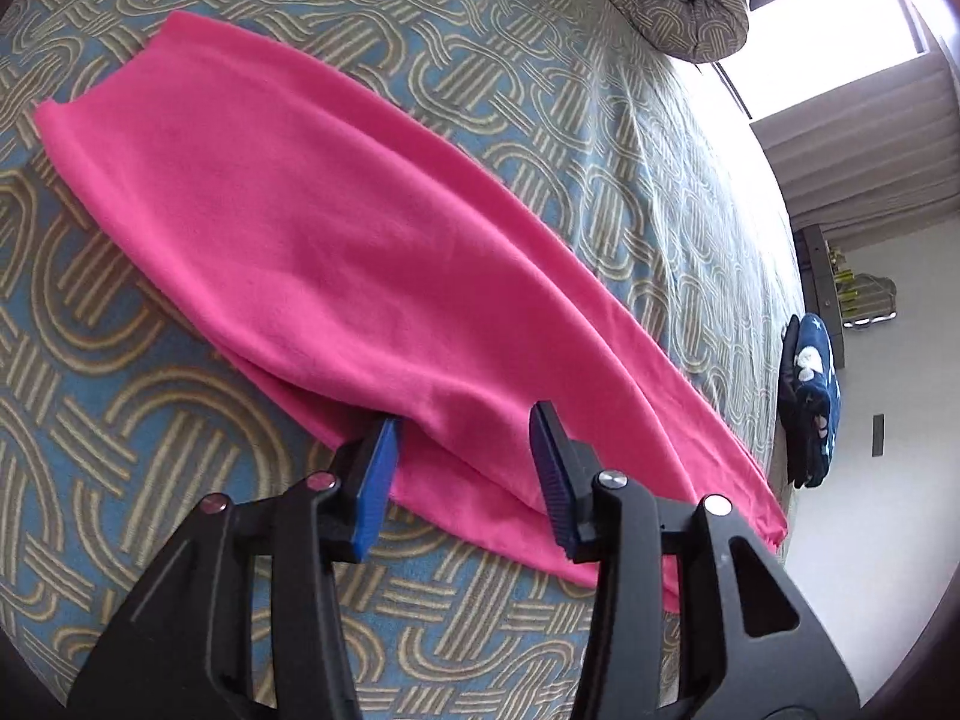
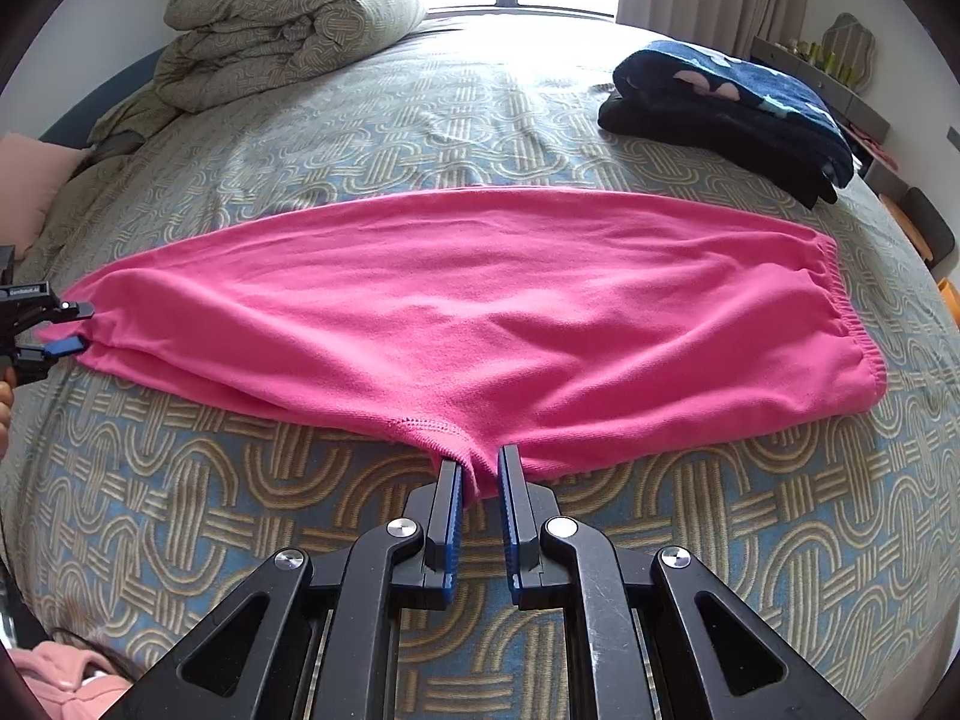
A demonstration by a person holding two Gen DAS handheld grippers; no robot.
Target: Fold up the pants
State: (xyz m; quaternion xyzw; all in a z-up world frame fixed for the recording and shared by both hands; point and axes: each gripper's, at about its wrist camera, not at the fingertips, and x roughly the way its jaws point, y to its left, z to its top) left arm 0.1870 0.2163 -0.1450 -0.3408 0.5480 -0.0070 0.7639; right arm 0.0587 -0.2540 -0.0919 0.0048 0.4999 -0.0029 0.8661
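Pink pants (image 2: pixel 468 312) crotch in right gripper (image 2: pixel 480 468)

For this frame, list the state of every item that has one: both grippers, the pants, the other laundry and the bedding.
Left gripper: open, over the leg end.
Right gripper: shut on the pants at the crotch.
Pink pants: flat, legs stacked lengthwise.
Dark clothes: folded, stacked.
Duvet: bundled up.
Bed cover: spread flat.

Patterned bed (image 2: pixel 420 120): pink pants (image 2: pixel 480 312), dark folded clothes (image 2: pixel 732 114), rolled duvet (image 2: pixel 288 18).
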